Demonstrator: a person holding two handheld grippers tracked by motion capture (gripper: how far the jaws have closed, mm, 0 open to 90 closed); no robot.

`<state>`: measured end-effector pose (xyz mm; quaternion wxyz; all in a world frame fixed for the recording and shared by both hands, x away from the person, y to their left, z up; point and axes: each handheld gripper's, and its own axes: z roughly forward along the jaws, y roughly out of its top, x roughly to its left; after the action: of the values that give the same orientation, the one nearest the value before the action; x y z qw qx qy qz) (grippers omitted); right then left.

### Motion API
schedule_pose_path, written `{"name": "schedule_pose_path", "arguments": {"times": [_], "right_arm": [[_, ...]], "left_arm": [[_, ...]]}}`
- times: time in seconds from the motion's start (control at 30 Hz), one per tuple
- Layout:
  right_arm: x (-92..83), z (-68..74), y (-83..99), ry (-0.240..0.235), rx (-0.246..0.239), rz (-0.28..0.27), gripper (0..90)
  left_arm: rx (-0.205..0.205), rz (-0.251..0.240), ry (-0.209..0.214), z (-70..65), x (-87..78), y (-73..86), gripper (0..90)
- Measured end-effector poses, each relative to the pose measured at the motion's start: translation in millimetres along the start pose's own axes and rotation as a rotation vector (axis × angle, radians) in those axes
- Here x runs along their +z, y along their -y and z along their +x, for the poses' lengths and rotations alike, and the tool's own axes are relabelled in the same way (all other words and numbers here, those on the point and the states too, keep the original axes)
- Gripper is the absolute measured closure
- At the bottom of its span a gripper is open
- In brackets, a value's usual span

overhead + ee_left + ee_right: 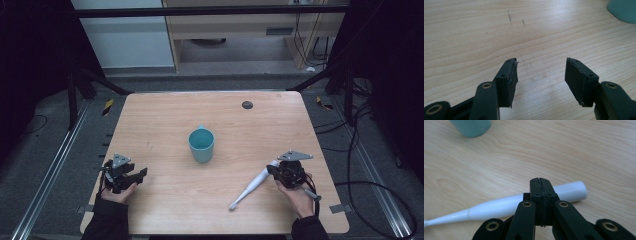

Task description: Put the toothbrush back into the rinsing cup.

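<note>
At the near edge of the wooden table (210, 210), 2 sleeved forearms come in from the bottom of the high view, each hand carrying a black gripper. The right gripper (540, 181) has its jaws pressed flat together with nothing between the pads. In its own view the white electric toothbrush (499, 206) lies on the wood behind and beneath the closed tips; whether the tips touch it cannot be told. In the high view the toothbrush (252, 186) lies at a slant just left of the right gripper (272, 171), thick handle end by the jaws and thin brush end pointing toward the near edge.

The left gripper (141, 176) sits near the table's left side (well apart from the toothbrush), its jaws spread wide over bare wood, as the left gripper view confirms (541, 72).

Farther in, near the middle of the table, a teal cup (201, 145) stands upright and alone, between the 2 grippers but beyond them. Farther still, a small dark round spot (247, 105) marks the wood close to the far edge.
</note>
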<state>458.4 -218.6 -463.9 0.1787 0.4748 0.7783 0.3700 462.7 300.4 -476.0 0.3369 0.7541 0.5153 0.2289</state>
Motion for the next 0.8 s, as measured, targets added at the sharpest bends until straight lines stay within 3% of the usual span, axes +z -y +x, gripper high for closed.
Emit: {"name": "schedule_pose_path", "arguments": {"times": [0.3,0.5,0.8], "right_arm": [[21.3,-22.4,-15.5,0.073,0.024,0.024,90.0],[30.4,-30.7,-19.7,0.082,0.035,0.031,90.0],[32.9,-32.0,-16.8,0.084,0.026,0.064,90.0]], "left_arm": [[0.000,-0.005,-0.008,-0.1,-0.7,-0.1,43.8],[0.006,-0.002,-0.009,-0.4,-0.4,-0.4,43.9],[0.004,-0.004,-0.009,-0.4,-0.6,-0.3,43.9]]}}
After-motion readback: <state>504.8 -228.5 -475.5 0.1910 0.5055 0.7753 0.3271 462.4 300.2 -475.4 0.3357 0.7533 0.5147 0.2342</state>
